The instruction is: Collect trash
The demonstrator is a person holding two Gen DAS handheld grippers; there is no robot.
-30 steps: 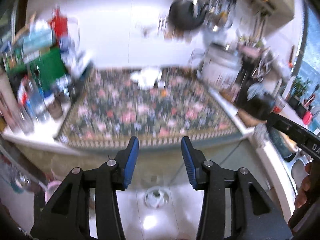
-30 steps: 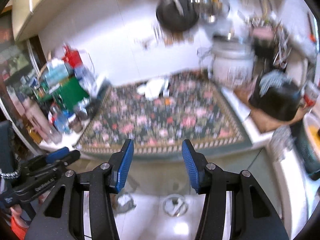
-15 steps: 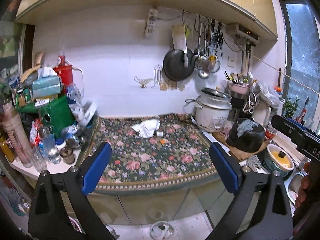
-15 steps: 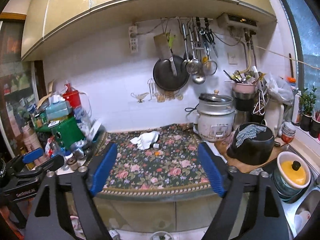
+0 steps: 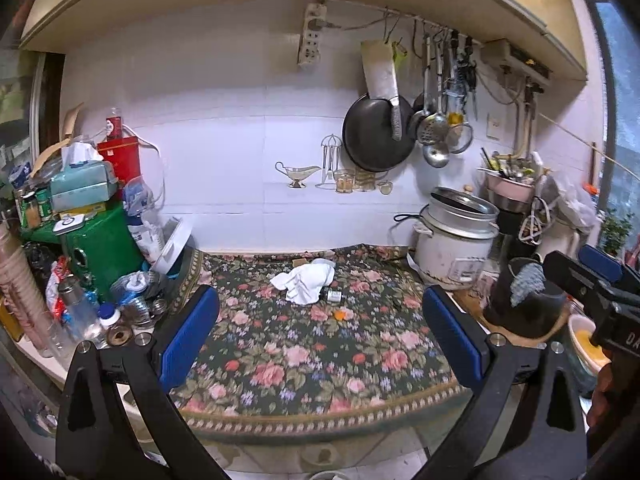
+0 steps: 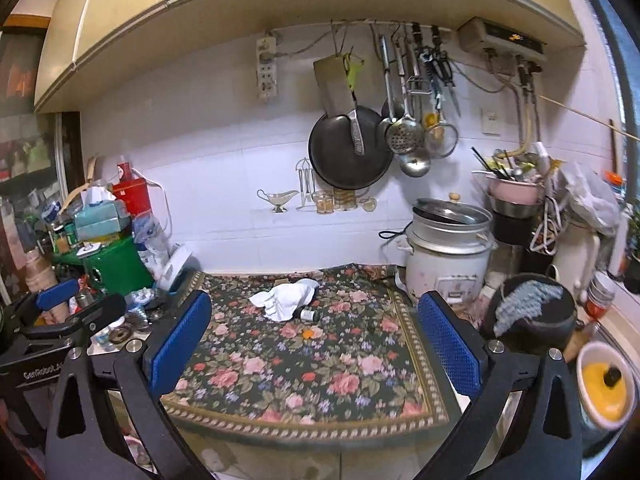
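So from the left wrist cam, the left gripper (image 5: 320, 332) has its jaws spread about as wide as they go, nothing between the blue pads, just hanging in front of the counter over the near edge of the floral mat (image 5: 312, 364). The trash sits toward the far side of that mat: a crumpled white tissue (image 5: 305, 280) with its long side running left-right, lower at the left end and higher at the right, and a small dark bottle (image 5: 333, 295) lying on its side touching the tissue's right end. Can't tell which way its cap points. A little orange scrap (image 5: 341, 313) lies just nearer than those two. The rice cooker (image 5: 456, 248) stands at the mat's far right corner. Over on the right wrist cam, the right gripper (image 6: 314, 344) is opening, jaws already very wide and empty too. Same tissue (image 6: 285, 298) shows here, with the bottle (image 6: 306, 313) at its near right edge and the scrap (image 6: 307, 333) apart from both, closer in. The left gripper (image 6: 60, 312) pokes in at the left edge.
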